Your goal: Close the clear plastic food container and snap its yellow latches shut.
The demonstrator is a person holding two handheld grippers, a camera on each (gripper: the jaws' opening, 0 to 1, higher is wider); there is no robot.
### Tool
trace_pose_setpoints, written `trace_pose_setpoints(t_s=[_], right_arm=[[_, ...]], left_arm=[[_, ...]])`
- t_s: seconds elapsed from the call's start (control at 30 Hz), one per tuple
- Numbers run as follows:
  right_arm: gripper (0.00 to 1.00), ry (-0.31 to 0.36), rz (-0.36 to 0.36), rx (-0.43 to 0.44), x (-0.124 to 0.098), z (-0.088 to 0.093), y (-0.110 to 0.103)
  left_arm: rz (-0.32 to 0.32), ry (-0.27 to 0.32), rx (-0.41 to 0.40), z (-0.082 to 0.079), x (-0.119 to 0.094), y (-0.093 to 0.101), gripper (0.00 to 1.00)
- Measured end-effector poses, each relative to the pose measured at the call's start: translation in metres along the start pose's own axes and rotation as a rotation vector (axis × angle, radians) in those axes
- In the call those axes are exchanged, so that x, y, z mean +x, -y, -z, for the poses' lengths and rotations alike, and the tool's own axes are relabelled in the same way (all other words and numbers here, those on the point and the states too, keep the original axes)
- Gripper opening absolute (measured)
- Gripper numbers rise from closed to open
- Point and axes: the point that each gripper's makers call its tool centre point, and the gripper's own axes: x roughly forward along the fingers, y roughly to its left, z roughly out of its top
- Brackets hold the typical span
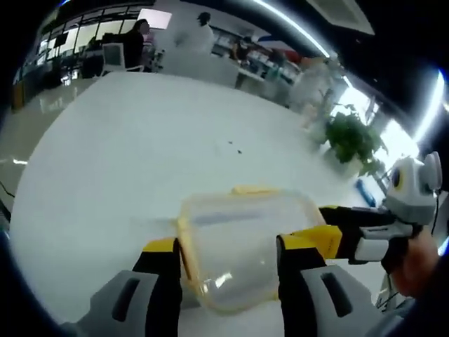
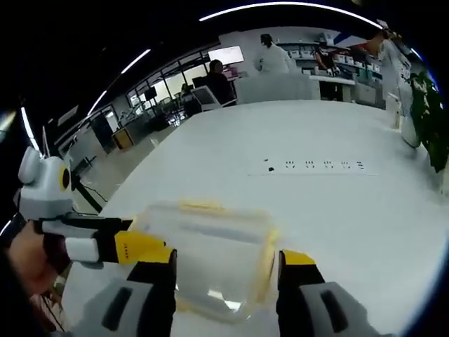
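Both claws (image 1: 228,263) (image 2: 228,270) wide open, clear container (image 1: 242,242) (image 2: 210,249) between their jaws, ungripped.

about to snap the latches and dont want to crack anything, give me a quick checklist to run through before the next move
1. Lid sits on the clear plastic food container with yellow trim: looks seated, ok, though blur hides the seal.
2. Container rests on the white table: ok.
3. Left gripper straddles the container's near end, jaws apart: ok.
4. Right gripper straddles the opposite end, jaws apart: ok.
5. Yellow latch on the far long side snapped down: cannot tell.
6. Latches under the jaws closed: cannot tell, hidden.
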Motion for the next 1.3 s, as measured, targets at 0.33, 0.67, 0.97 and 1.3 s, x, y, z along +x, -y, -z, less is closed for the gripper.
trace_pose_setpoints(t_s=[0.33,0.67,0.97,1.3], right_arm=[[0.98,0.085,0.048,0.009,0.001,-0.014,0.019],[1.0,0.084,0.073,-0.016,-0.006,-0.01,0.018],[1.0,0.097,0.07,-0.064,-0.03,-0.01,0.002],[1.0,0.131,0.039,-0.144,-0.089,-0.01,-0.035]], left_arm=[[-0.103,0.062,-0.002,-0.009,-0.01,-0.035,0.99],[-0.103,0.041,-0.008,0.001,-0.017,-0.04,0.99],[-0.098,0.054,0.034,0.0,-0.043,-0.033,0.99],[-0.087,0.072,0.047,0.011,-0.11,-0.025,0.99]])
